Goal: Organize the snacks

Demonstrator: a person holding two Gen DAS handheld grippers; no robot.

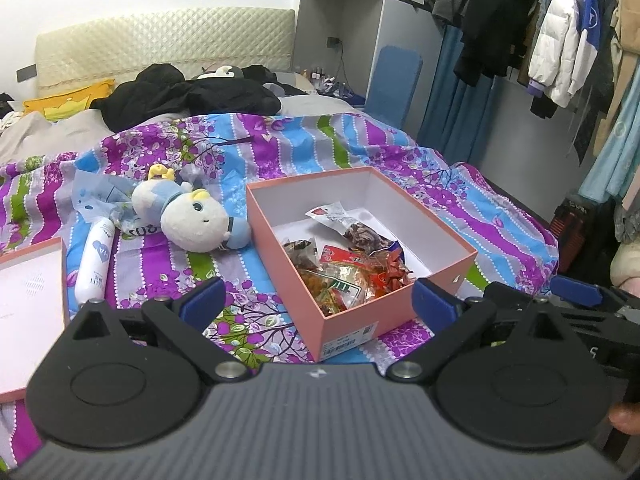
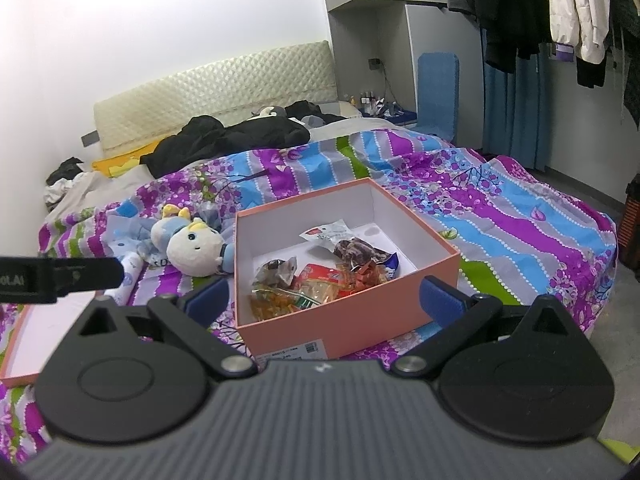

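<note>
An open pink box (image 1: 352,326) sits on the flowered bedspread, white inside. In it lie several snack packets (image 1: 344,280): clear bags of orange and brown pieces, and a red wrapper. My left gripper (image 1: 318,300) hovers open just before the box's near corner, nothing between its blue pads. The right wrist view shows the same box (image 2: 340,328) and snack packets (image 2: 316,280). My right gripper (image 2: 326,300) is open and empty in front of the near wall. The box's pink lid (image 1: 28,300) lies upturned to the left.
A white and blue plush toy (image 1: 192,220) and a white bottle (image 1: 94,260) lie left of the box. Black clothes (image 1: 188,96) are heaped near the headboard. Coats hang on a rack (image 1: 560,40) at right. The bed's edge drops to the floor (image 2: 612,340) on the right.
</note>
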